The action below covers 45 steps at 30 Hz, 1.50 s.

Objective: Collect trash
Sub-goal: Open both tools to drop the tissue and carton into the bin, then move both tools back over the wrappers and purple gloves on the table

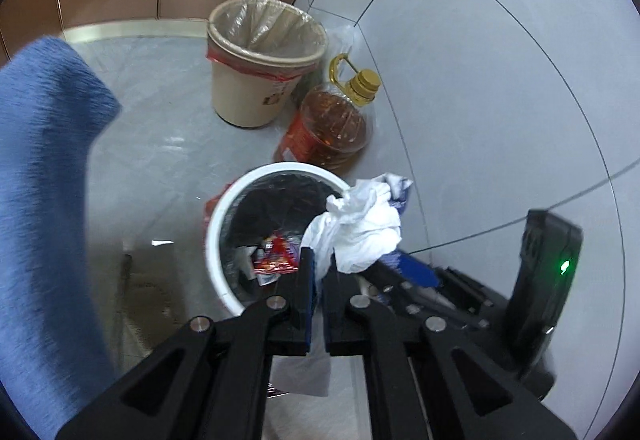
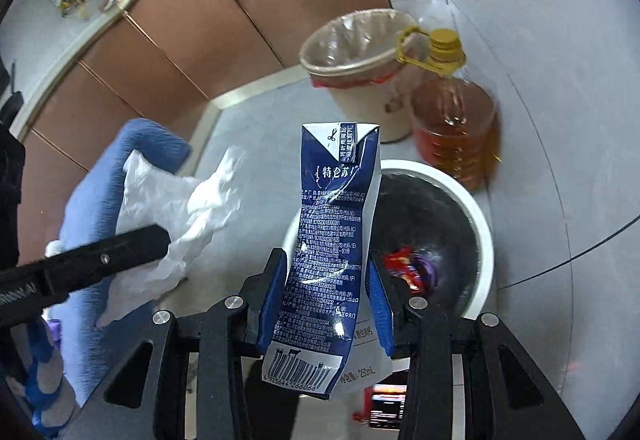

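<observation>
Your right gripper (image 2: 326, 292) is nearest in the right wrist view. Its blue pads (image 2: 272, 300) are squeezed on both sides of a squashed milk carton (image 2: 332, 240), so it's about halfway closed w/ the carton held tight. The carton's long side runs from 6 o'clock up to 12 o'clock. The barcode end hangs low, near the camera, and the folded top points up and away.

Your left gripper (image 1: 318, 260) is almost fully closed. It pinches a crumpled white tissue (image 1: 360, 228), which puffs out past the tips toward 1 o'clock. It has no real long side, it's just a ball.

The white bin w/ the black bag (image 2: 476, 216) is the thing to aim for. In the right wrist view it sits just behind the carton, toward 2 o'clock, w/ red wrappers (image 2: 404, 264) down inside. In the left wrist view its opening is right past the tips, at 11 o'clock, and the tissue looks to be over its rim.

Both hands look close to the bin, so I think you can drop soon.

Farther off at 12 o'clock are a beige bin w/ a clear bag (image 1: 264, 68) and an oil bottle (image 1: 332, 120).
</observation>
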### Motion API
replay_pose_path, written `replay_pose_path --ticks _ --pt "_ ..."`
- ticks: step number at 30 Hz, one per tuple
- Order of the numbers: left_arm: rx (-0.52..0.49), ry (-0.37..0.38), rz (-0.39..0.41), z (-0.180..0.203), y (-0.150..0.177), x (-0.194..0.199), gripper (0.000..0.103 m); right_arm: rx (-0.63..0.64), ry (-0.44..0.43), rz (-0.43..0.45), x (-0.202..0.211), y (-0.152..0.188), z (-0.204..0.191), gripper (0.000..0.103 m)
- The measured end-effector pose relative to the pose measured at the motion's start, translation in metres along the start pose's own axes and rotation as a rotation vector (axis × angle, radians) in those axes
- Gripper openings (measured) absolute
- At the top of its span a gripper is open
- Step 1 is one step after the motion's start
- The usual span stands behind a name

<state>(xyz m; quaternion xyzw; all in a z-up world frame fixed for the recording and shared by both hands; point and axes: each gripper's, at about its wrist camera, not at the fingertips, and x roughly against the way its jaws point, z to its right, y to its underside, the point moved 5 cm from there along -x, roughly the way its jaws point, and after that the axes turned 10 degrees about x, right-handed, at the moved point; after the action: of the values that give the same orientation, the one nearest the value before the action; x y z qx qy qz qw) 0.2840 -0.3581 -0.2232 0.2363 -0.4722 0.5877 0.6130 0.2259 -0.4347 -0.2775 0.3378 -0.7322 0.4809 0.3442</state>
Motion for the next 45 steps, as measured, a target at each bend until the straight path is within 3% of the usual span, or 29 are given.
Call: replay_pose_path --ticks 4,6,8,20,45 --pt "0.004 0.02 -0.012 0.001 -0.006 -0.013 0.013 0.006 0.041 -0.009 -0.01 0.002 0.011 0.045" --pt "0.009 0.035 -0.007 0.001 -0.007 -0.013 0.03 0.015 0.058 -0.009 -0.009 0.003 0.01 0.051" --pt "0.006 0.051 0.005 0.001 -0.006 -0.007 0.041 0.019 0.062 -0.006 -0.008 0.004 0.009 0.051" --pt "-0.024 0.036 0.115 -0.016 0.015 0.069 0.041 0.058 0.09 0.05 0.035 0.008 -0.024 0.052" --pt "-0.009 -0.083 0.532 -0.067 0.099 0.316 0.042 0.226 0.073 0.278 0.205 0.014 -0.165 0.056"
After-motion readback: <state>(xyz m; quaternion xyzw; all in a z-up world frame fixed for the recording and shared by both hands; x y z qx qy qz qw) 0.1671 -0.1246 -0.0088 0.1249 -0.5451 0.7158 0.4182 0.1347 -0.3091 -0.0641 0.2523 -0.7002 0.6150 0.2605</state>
